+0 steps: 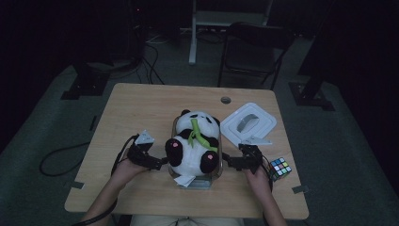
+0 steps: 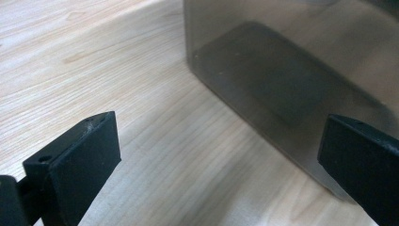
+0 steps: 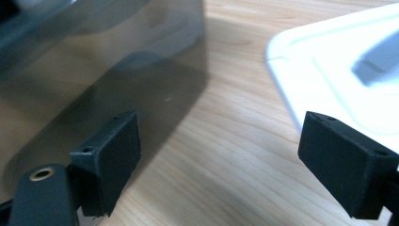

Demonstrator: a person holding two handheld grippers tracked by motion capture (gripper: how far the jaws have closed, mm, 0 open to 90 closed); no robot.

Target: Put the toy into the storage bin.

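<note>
A plush panda [image 1: 195,142] lies in a clear plastic box [image 1: 197,181] at the middle of the wooden table [image 1: 141,108]. My left gripper [image 1: 162,162] sits at the box's left side, jaws open, and its view has the box's smoky wall [image 2: 282,80] just ahead with bare wood between the pads. My right gripper [image 1: 226,162] sits at the box's right side, also open. The right gripper view has the box wall [image 3: 108,70] by the left pad and the white lid [image 3: 348,70] behind the right pad. Nothing is gripped.
A white lid [image 1: 248,122] with a grey handle lies right of the box. A colour cube [image 1: 280,168] rests near the table's right edge, beside my right hand. A dark chair [image 1: 254,47] stands beyond the table.
</note>
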